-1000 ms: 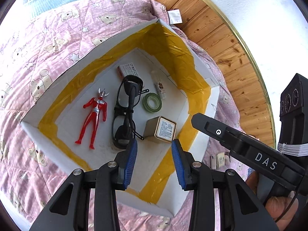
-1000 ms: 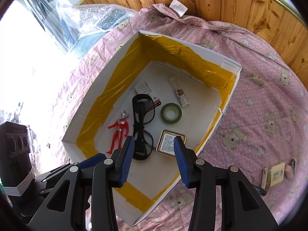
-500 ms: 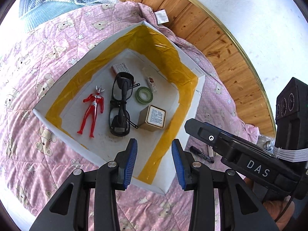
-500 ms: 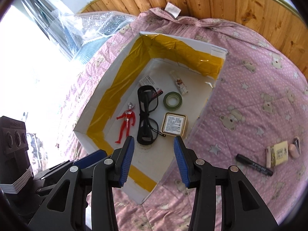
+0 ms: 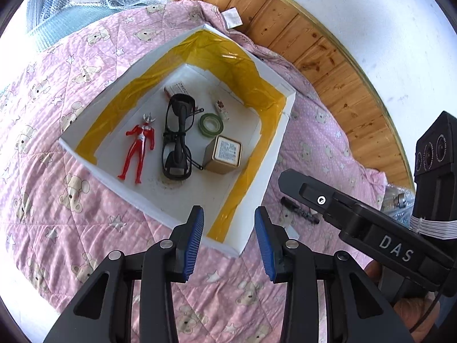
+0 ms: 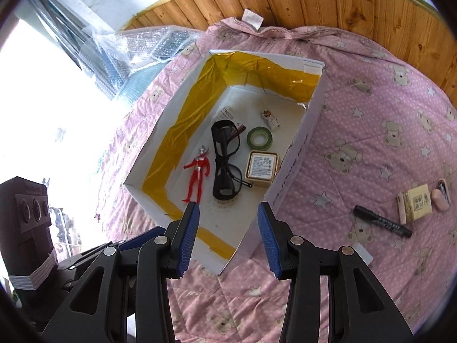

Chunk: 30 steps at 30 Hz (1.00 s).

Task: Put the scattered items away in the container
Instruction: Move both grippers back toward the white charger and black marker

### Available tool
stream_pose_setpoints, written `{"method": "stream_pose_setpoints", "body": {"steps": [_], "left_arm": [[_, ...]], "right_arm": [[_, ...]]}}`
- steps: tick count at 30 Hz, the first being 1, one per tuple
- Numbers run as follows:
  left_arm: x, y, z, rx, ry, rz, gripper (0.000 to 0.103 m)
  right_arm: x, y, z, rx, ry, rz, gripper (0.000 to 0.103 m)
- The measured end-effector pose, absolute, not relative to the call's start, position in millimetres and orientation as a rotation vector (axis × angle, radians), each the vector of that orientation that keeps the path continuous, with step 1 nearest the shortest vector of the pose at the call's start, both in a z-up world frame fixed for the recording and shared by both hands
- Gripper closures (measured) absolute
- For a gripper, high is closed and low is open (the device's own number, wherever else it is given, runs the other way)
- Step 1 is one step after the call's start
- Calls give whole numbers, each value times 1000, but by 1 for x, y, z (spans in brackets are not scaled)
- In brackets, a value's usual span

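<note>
The left tongs are spread with nothing between their blue pads, hovering above the near corner of the white box, which sits on a pink quilt printed with bears and stars. The right tongs are likewise spread and empty, hanging over the near end of the same box.

Yellow tape lines the inner walls of the box. On its floor lie a red toy figure, a pair of black glasses just beside it, a green tape roll, a small square tin with a printed label, a small tube near the far wall, and a flat printed packet partly under the glasses.

Outside the box, on the quilt to its right, 4 items remain: a black marker, a small beige box just beyond it, a pink oval object touching or nearly touching that box, and a dark metallic piece beside the pink one, too small to identify. In the left wrist view only the marker shows, partly hidden behind the body of the right gripper.

Wooden floorboards run along the far edge of the quilt, and bubble wrap lies at the far left.
</note>
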<state>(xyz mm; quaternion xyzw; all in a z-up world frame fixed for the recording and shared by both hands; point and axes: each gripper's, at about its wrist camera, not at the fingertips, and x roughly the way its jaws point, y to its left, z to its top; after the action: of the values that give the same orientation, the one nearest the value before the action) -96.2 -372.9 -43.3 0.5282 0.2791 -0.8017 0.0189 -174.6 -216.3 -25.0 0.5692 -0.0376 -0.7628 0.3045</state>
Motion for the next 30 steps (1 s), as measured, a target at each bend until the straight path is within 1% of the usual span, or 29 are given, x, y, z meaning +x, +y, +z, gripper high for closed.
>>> {"method": "stream_pose_setpoints", "body": {"steps": [13, 30], "left_arm": [[-93, -330, -47, 1741, 761, -2520, 64], [-104, -267, -66, 1916, 645, -2546, 64]], "right_arm": [[-159, -166, -41, 1552, -229, -2039, 57], [-154, -100, -71, 1648, -377, -2064, 57]]}}
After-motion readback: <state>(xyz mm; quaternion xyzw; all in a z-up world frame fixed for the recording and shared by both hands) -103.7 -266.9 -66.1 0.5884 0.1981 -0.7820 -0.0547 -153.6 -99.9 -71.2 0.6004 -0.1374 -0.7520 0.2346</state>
